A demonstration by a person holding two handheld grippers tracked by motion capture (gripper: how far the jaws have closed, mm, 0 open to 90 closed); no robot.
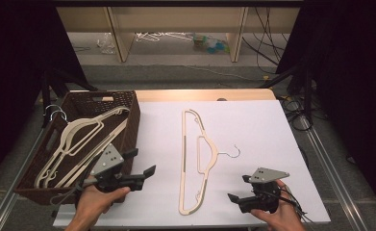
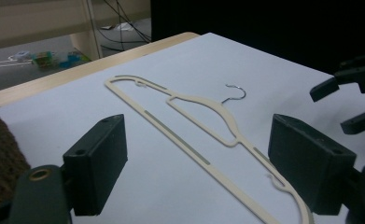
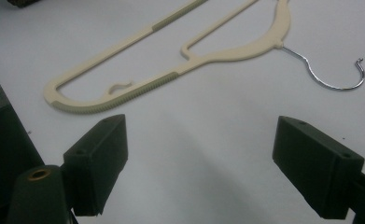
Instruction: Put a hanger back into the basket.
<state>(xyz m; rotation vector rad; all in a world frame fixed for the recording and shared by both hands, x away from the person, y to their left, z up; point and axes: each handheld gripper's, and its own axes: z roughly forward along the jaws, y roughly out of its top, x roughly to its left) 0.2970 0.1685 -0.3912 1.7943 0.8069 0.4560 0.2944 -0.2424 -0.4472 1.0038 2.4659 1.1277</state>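
Observation:
A cream plastic hanger (image 1: 182, 159) with a metal hook (image 1: 233, 153) lies flat on the white table top, its hook pointing right. To its left, my left gripper (image 1: 141, 162) hovers beside the basket, open and empty. My right gripper (image 1: 238, 188) is near the front edge on the hanger's right, also open and empty. In the left gripper view the hanger (image 2: 178, 137) runs between the wide-apart jaws of the left gripper (image 2: 201, 158), with the right gripper (image 2: 339, 107) beyond it. The right gripper view has the hanger (image 3: 124, 95) ahead of the spread jaws of the right gripper (image 3: 203, 163).
A brown wicker basket (image 1: 128, 125) at the table's left holds several cream hangers (image 1: 75, 139). Past the table's far wooden edge (image 1: 205, 94) are shelf legs, cables and clutter on the floor. Dark curtains flank both sides.

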